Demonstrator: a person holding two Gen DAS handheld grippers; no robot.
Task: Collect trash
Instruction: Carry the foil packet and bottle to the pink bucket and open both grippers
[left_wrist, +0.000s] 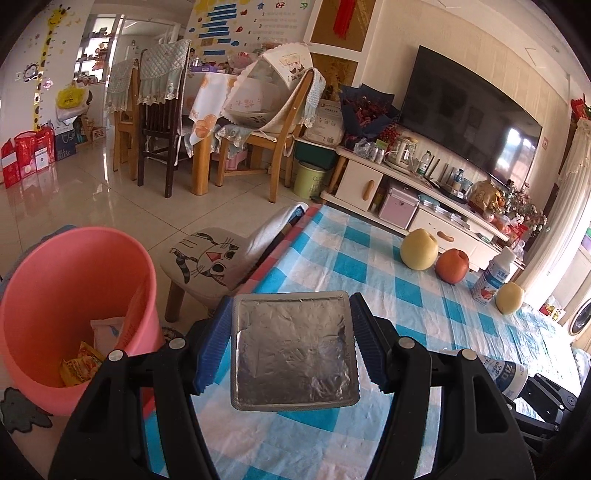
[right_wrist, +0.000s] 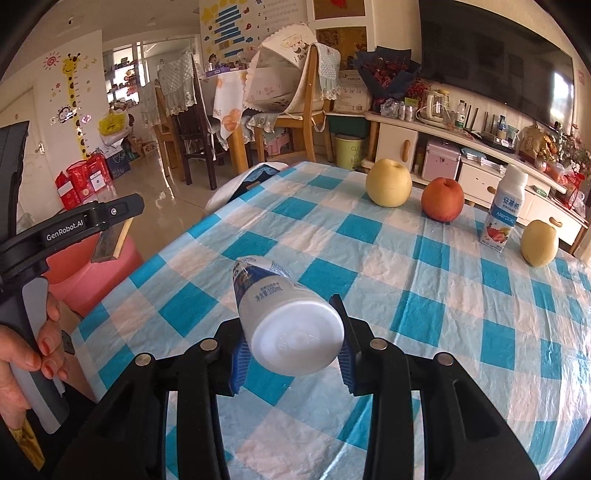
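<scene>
Crinkled foil square (left_wrist: 295, 352) pinched in left fingers (left_wrist: 212, 347); right fingers (right_wrist: 345, 354) clamp smooth white bottle (right_wrist: 284, 317).

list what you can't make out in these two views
- Pink bin, left wrist view: its lower contents are hidden by its own wall and the left gripper; only a yellow wrapper and a white packet show.
- Foil packet: only the blank silver side faces the camera.
- Small white bottle, right wrist view, in the right gripper: base faces the lens, so most of the label is foreshortened.
- Items on the TV cabinet: too small to identify.
</scene>
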